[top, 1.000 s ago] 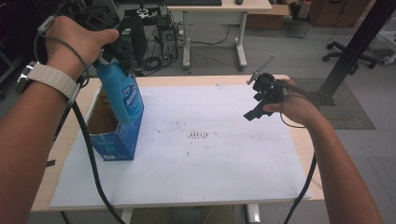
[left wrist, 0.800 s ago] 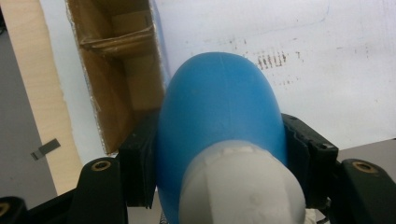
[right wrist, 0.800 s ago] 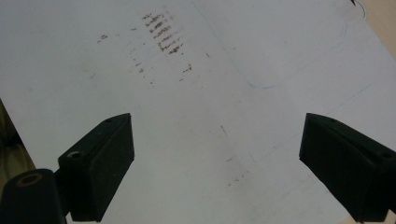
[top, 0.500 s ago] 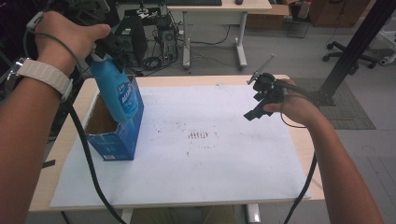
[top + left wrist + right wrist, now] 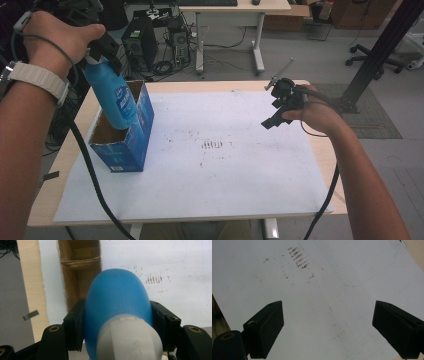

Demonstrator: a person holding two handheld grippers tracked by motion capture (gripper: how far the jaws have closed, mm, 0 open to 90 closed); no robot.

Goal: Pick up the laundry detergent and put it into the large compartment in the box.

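Note:
A blue plastic bottle [image 5: 111, 95] with a white cap [image 5: 128, 340] hangs tilted, its lower part inside an open blue cardboard box [image 5: 134, 146] at the table's left. My left gripper [image 5: 102, 50] is shut on the bottle's neck; in the left gripper view both black jaws press against the blue bottle [image 5: 117, 302], and the brown inside of the box [image 5: 80, 267] lies below. My right gripper [image 5: 280, 107] hovers over the right part of the white sheet [image 5: 220, 165]. It stands open with nothing between its fingers [image 5: 267, 327], above the sheet [image 5: 337, 290].
The white sheet bears dark smudges [image 5: 213, 145] near its middle. The wooden table's edge [image 5: 75, 130] runs left of the box. Behind the table stand a computer tower [image 5: 140, 42] and a white desk [image 5: 240, 10]. A black post [image 5: 380, 50] rises at the right.
My left hand has drawn the bottle up and toward the left, so more of it stands out of the box. The right hand has stayed where it was.

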